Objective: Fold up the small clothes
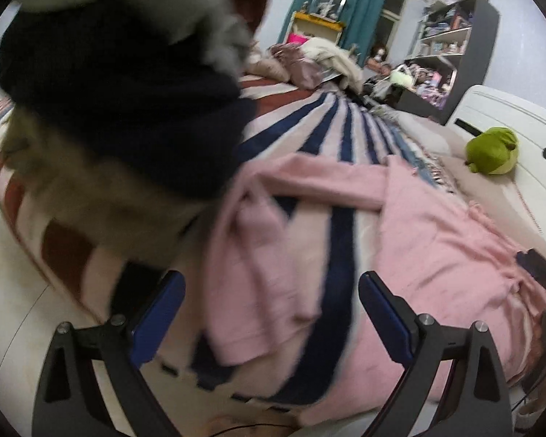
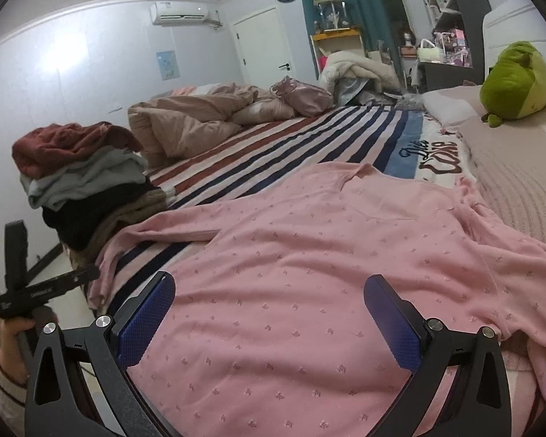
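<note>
A pink long-sleeved top (image 2: 309,255) with a small print lies spread flat on the striped bed cover (image 2: 273,145). Its left sleeve (image 2: 134,251) trails toward the bed's edge. My right gripper (image 2: 269,313) is open and empty, just above the top's lower part. My left gripper (image 1: 273,313) is open and empty above the left sleeve (image 1: 251,255), close to a stack of folded clothes (image 1: 102,102). That stack (image 2: 87,182) stands at the bed's left edge, red piece on top. The left gripper also shows at the lower left of the right wrist view (image 2: 36,291).
A rumpled beige duvet (image 2: 193,116) and a pink bag (image 2: 302,94) lie at the bed's far end. A green plush toy (image 2: 513,80) sits by the white headboard (image 1: 509,123) on the right. Shelves (image 1: 451,43) and a teal curtain (image 2: 345,11) stand behind.
</note>
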The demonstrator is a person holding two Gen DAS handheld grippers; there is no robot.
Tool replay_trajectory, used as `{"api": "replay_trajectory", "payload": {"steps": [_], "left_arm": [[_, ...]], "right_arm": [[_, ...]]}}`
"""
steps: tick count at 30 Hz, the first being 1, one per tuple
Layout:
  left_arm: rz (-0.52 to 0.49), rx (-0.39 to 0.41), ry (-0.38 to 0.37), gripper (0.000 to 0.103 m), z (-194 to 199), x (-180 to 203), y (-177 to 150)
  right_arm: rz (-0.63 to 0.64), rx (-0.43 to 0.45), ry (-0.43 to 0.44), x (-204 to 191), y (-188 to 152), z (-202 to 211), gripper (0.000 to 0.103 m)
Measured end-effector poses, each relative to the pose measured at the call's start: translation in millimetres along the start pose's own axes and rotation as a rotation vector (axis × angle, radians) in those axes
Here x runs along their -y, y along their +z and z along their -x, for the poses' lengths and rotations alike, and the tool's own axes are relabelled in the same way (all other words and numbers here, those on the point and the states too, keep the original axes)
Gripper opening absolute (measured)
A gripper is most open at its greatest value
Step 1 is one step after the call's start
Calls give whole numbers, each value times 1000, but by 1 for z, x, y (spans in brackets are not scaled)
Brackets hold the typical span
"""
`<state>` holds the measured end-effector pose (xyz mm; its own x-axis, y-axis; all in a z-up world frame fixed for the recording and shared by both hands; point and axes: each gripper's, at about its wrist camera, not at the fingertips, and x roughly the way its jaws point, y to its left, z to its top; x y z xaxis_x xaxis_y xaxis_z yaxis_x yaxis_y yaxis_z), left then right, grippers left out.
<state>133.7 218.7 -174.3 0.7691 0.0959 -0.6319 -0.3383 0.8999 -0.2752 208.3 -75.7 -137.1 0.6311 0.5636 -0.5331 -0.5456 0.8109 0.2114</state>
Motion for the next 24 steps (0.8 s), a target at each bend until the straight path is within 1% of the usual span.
{"api": "replay_trajectory", "payload": {"steps": [1, 2, 3, 4, 5, 6, 8, 10, 11, 13, 17, 19, 20, 22, 24], "left_arm": [[15, -10, 3, 87, -3, -6, -2], [32, -12, -2, 74, -6, -11, -3], [46, -16, -31, 67, -12, -15, -5], [49, -23, -45, 63, -17, -16, -6], [40, -19, -42, 62, -22, -14, -7], [7, 7, -23, 58, -24, -8, -7], [-43, 20, 19, 6, -23, 1, -4], [-48, 22, -28, 6, -18, 7, 2], [-57, 32, -30, 6, -15, 10, 5], [-120, 80, -19, 6, 0, 23, 13], [-189, 173, -77, 6, 29, 56, 35], [-252, 231, -92, 6, 43, 82, 47], [-277, 259, -110, 6, 48, 95, 53], [-325, 310, -175, 6, 58, 125, 64], [-392, 341, -260, 6, 62, 165, 71]], "right_arm": [[-10, -4, 4, 0, -2, 0, 103], [-16, -8, 7, 1, -3, 1, 103], [-22, -8, 9, 0, -5, 2, 103], [-25, -7, 9, -2, -6, 3, 103], [-28, -7, 7, -2, -7, 5, 103], [-30, -7, 2, -3, -8, 7, 103], [-36, -3, -7, -4, -9, 12, 103], [-46, 8, -15, -3, -10, 19, 103], [-50, 12, -16, -3, -11, 22, 103], [-59, 29, -17, -2, -12, 31, 103], [-64, 53, -43, 3, -10, 47, 103], [-62, 62, -66, 7, -8, 56, 103], [-62, 70, -71, 9, -8, 61, 103], [-66, 96, -70, 14, -8, 73, 103], [-69, 113, -74, 18, -9, 82, 103]]}}
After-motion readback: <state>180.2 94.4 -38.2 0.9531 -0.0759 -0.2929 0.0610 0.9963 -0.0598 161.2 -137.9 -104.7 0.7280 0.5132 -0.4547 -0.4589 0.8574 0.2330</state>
